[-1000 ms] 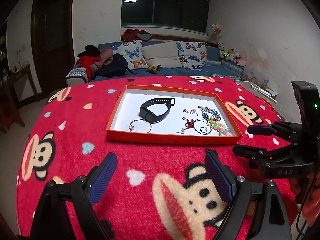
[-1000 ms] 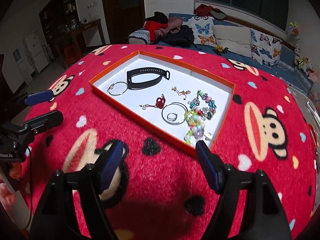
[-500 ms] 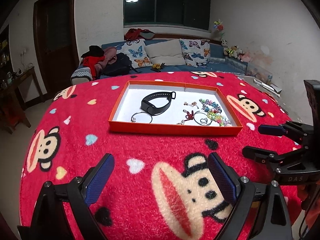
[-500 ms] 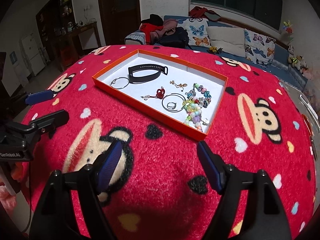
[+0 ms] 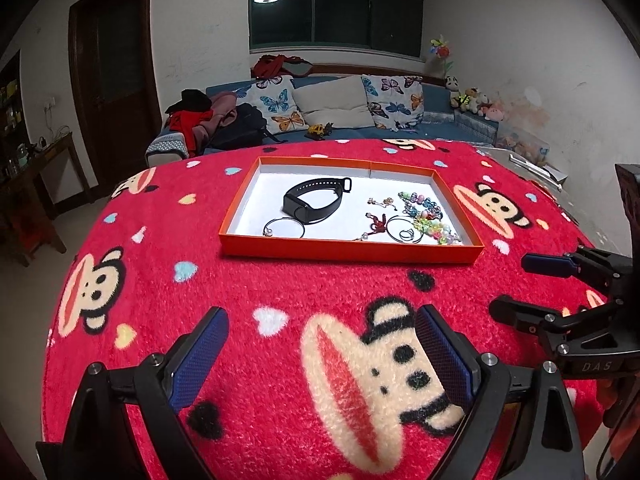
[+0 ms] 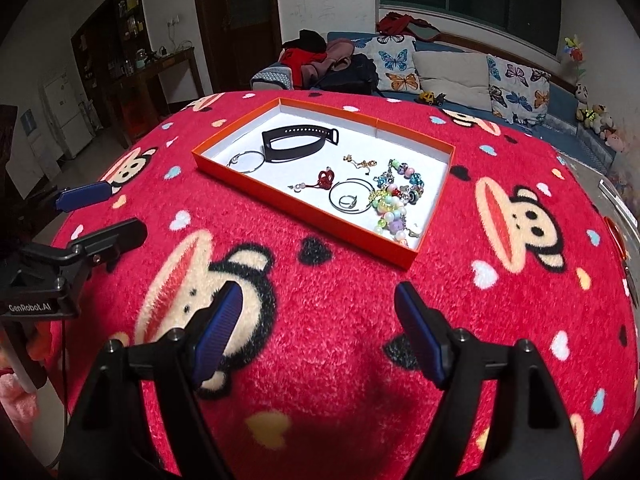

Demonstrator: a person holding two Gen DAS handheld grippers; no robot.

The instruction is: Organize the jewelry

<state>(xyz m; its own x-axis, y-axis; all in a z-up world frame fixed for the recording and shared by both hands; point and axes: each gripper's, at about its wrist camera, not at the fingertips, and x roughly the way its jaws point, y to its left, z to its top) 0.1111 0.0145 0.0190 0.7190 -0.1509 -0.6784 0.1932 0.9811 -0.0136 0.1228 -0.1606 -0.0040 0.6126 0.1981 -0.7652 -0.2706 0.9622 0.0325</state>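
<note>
Jewelry lies in an orange tray (image 5: pixel 352 254) on the red monkey-print blanket (image 5: pixel 280 280), far from both wide-open, empty grippers, left (image 5: pixel 320 344) and right (image 6: pixel 318 320): black band (image 5: pixel 316 202) at left, beaded bracelets (image 5: pixel 426 216) at right, small ring (image 6: pixel 347 201) near.

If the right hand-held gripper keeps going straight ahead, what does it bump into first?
Probably the near corner of the orange tray, past bare red blanket. The open right hand-held gripper holds nothing; height is unclear, so it might pass over.
</note>
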